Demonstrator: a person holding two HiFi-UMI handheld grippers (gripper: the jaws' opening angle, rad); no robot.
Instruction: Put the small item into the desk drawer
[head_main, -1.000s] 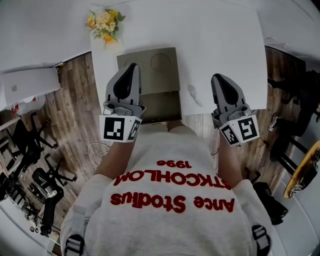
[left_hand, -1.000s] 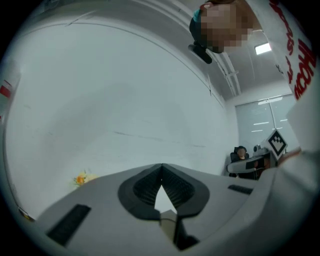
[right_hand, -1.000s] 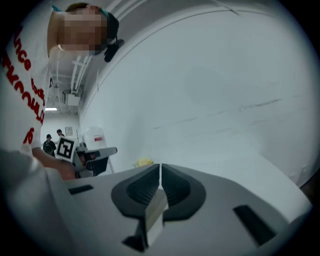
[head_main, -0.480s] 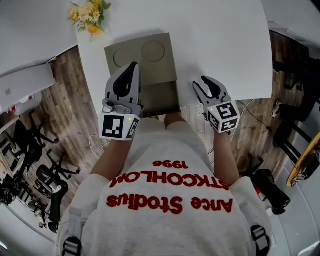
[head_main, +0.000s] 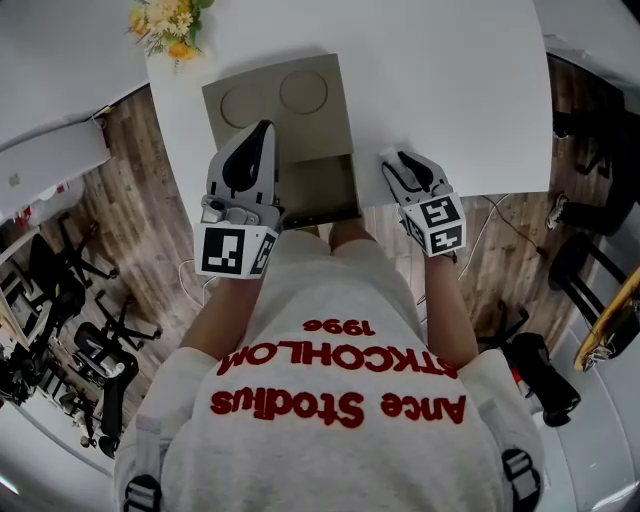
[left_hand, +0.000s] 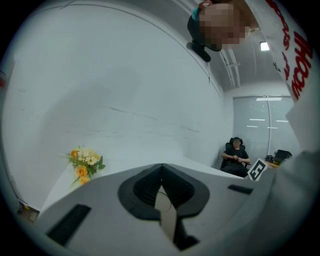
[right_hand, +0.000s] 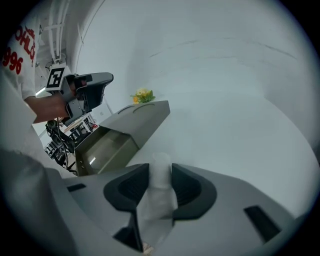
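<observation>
The fingers (right_hand: 192, 187) of my right gripper (right_hand: 160, 170) stand apart and have just been closing a little. The small item (right_hand: 161, 161), pale and translucent, is upright between them on the white counter (right_hand: 240, 130); the pads look just short of it. The open drawer (right_hand: 102, 147) lies near its left. My left gripper (left_hand: 161, 170) has its fingers (left_hand: 140, 189) closed on nothing.

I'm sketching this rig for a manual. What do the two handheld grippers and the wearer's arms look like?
Both the left gripper and right gripper are light grey shells tapering to two jaws with black ribbed pads. Each carries a white cube with black square markers. The person wears a pale grey top with red lettering.
</observation>
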